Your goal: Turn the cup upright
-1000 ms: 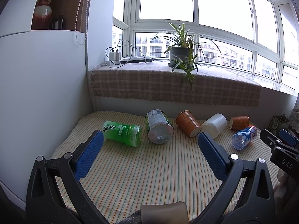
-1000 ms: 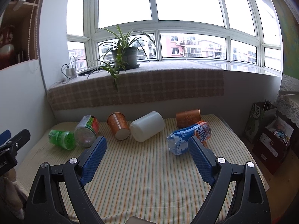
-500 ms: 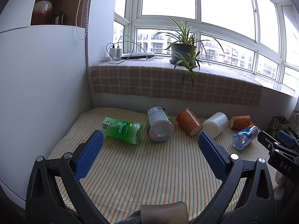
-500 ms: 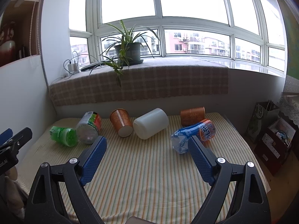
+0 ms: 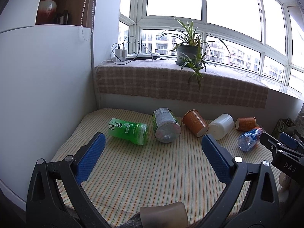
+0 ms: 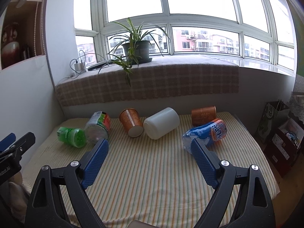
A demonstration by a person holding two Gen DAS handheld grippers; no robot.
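Right wrist view: white jar (image 6: 161, 123) apparently touches tipped orange cup (image 6: 131, 122).

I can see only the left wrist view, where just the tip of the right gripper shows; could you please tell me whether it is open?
Observer: Yes, the right gripper is wide open and holds nothing.
Operator: Thank you. What lies ahead of it?
Observer: First bare striped tablecloth, then the white plastic cup, lying on its side almost straight beyond.
Operator: Can you read the label on the blue bottle?
Observer: Yes, the blue plastic bottle reads "ARCTIC OCEAN" near its orange end.
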